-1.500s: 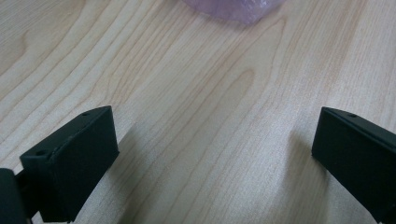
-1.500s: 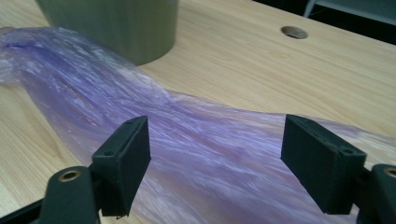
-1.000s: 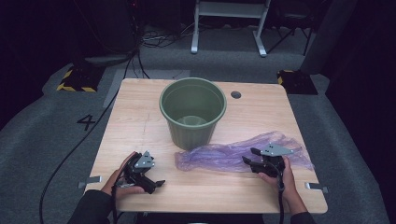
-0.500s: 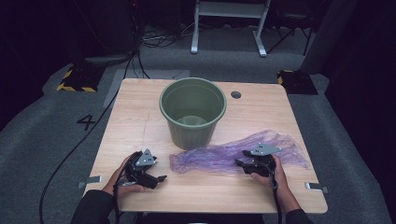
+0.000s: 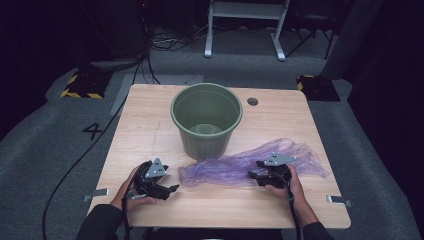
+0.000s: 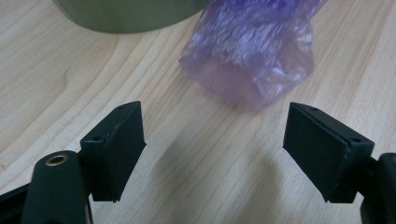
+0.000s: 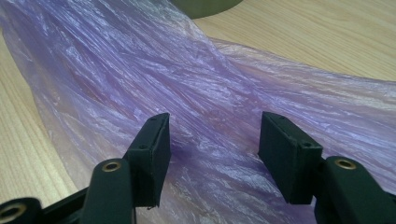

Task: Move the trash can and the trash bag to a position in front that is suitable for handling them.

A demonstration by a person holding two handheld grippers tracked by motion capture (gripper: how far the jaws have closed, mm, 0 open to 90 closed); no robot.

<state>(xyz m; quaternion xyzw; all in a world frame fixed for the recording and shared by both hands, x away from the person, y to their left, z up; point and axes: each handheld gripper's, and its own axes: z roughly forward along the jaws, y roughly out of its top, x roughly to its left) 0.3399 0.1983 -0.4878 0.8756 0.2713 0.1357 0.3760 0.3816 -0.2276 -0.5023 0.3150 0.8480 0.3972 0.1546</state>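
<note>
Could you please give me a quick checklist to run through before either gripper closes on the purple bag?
1. Right gripper open: ok, jaws stand apart.
2. Bag between the right jaws: ok, the film lies under and between them; whether the jaws touch it, cannot tell.
3. Left gripper open: ok, jaws wide apart.
4. Left jaws around the bag's end: not ok, that end lies ahead of the jaws, with bare table between them.
5. Bucket upright and empty: ok, standing behind the bag with nothing seen inside.
6. Bag clear of the bucket: cannot tell, the film reaches its base.
</note>
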